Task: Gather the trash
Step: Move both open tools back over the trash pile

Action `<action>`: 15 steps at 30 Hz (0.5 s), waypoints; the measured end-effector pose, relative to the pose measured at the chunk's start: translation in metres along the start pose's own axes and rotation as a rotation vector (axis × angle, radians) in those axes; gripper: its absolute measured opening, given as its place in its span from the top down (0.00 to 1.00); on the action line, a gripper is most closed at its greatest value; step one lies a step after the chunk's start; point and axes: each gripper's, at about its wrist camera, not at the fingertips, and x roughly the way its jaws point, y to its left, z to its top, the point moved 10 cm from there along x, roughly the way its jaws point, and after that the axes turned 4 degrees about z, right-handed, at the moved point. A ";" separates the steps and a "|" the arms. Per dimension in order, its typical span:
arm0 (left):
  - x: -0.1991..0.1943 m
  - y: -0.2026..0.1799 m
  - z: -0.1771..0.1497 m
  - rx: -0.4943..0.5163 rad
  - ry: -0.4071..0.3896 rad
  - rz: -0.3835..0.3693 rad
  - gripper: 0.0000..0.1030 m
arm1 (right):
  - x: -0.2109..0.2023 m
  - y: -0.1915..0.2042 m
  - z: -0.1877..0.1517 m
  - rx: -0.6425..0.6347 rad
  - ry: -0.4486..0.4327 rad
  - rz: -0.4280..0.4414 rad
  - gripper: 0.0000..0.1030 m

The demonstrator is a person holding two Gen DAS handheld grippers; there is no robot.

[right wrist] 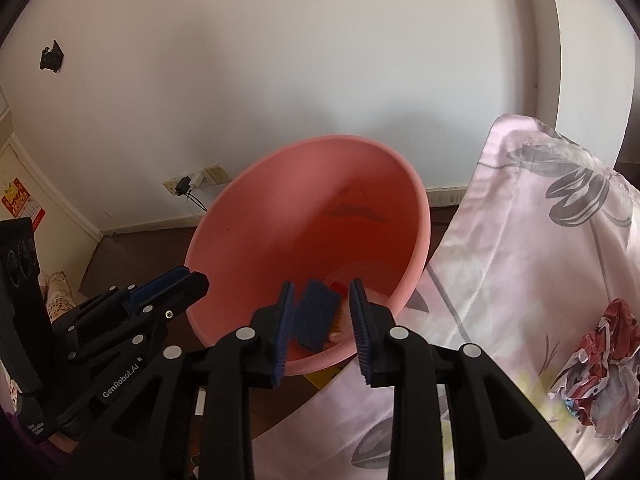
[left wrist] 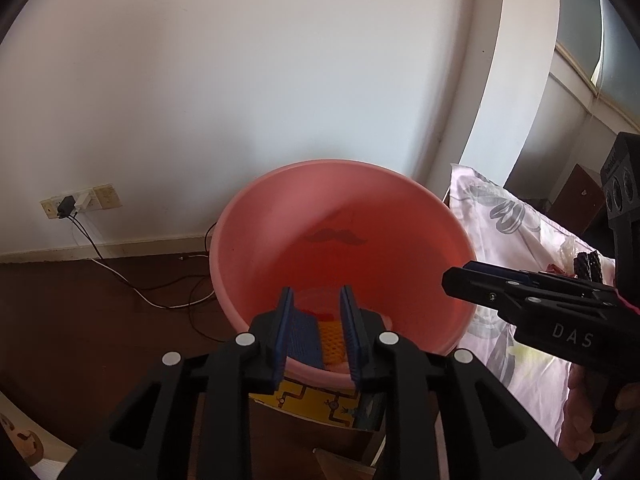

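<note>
Your left tongs (left wrist: pixel 318 332) and right tongs (right wrist: pixel 322 328) hang partly open, gripping nothing, above the pink bin's (right wrist: pixel 248 216) rim. Orange and blue trash (right wrist: pixel 316 314) lies inside. Crumpled wrapper (right wrist: pixel 600 364) sits at 3 o'clock on the flowered sheet (right wrist: pixel 520 208).

Home bedroom: floral bedsheet (right wrist: pixel 520 240), wall sockets (left wrist: pixel 80 202)

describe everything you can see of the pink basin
The pink basin is a round, smooth, plastic-looking tub with a rolled rim and a dark moustache-like print on its inner wall. It stands on a yellow patterned box beside a floral cloth, near the white wall. Inside at the bottom lie blue and orange mesh-like pieces. Both hand-held grippers hang over its near rim; neither visibly touches it.
</note>
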 end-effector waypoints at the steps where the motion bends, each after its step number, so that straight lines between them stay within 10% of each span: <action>1: -0.001 -0.001 0.000 -0.001 -0.002 -0.001 0.76 | -0.001 0.001 0.000 -0.002 -0.002 -0.001 0.72; 15: -0.021 -0.019 0.005 0.025 -0.043 -0.045 0.67 | -0.043 0.008 -0.015 -0.050 -0.040 -0.017 0.71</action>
